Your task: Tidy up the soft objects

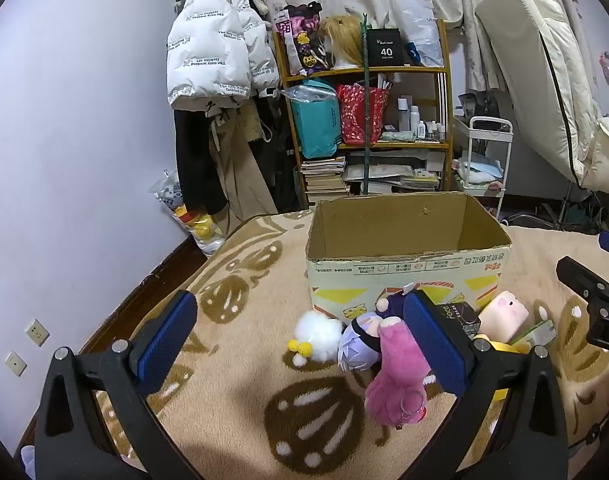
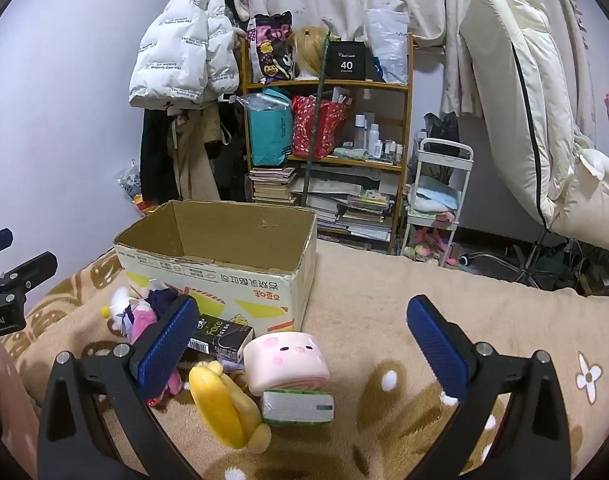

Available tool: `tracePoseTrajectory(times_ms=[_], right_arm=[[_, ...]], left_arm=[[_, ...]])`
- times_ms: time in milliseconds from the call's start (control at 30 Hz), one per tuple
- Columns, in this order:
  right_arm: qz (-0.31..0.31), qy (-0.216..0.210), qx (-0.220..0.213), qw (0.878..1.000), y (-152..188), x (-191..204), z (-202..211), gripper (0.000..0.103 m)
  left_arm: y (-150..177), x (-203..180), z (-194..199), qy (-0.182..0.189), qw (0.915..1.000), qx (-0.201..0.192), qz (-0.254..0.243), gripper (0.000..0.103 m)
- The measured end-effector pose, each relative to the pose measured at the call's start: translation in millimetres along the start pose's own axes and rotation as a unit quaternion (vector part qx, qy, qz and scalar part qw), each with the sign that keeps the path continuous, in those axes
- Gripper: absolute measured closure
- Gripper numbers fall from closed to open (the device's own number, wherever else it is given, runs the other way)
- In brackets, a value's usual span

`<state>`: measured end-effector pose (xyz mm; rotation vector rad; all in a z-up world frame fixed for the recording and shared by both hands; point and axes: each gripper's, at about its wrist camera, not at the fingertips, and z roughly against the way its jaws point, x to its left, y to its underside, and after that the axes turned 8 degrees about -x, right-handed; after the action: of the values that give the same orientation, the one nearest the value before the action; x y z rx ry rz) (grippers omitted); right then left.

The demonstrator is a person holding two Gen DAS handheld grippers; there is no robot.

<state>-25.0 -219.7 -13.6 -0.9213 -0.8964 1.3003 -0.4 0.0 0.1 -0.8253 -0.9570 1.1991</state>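
above the blanket [image 1: 232, 392], left claw [image 1: 300, 340] and right claw [image 2: 304, 344] gape wide, gripping nothing.

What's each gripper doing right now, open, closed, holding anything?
Left gripper: open, holding nothing, above the plush toys.
Right gripper: open, holding nothing, above the pink pig squishy.

The left tongs [image 1: 300, 344] have matte black, triangular cut-out arms, each tipped with a rectangular blue pad of fine ribbed texture, and round silver screws sit at the joints behind the pads. The right tongs [image 2: 304, 346] are built the same: black frame, blue ribbed pads, silver screw heads. On the black body of the left tongs, seen from the right wrist camera, white lettering ends in "obot.AI".
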Motion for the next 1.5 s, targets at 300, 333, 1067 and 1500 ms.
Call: tracePoseTrajectory(times_ms=[300,333,1067,1500], right_arm=[[-0.001,0.000,0.000,1.000,0.6,0.2,-2.3,0.000],[0.001,0.000,-0.001,1.000,0.2,0.5,0.7,0.000],[0.000,0.001,-0.001,1.000,0.0,-1.0,-1.3,0.000],[0.000,0.001,-0.002,1.000,-0.5,-1.0,-0.5,0.000]], left_arm=[[0.0,0.0,-0.2,0.001,1.0000,0.005,-0.002,0.001],[0.0,0.1,0.1,0.002,1.0000,0.005,-0.002,0.001],[0.4,-0.2,0.2,0.001,1.0000,0.007,-0.004,0.001],[0.1,-0.7,-0.2,0.001,1.0000,0.008,-0.005,0.001]])
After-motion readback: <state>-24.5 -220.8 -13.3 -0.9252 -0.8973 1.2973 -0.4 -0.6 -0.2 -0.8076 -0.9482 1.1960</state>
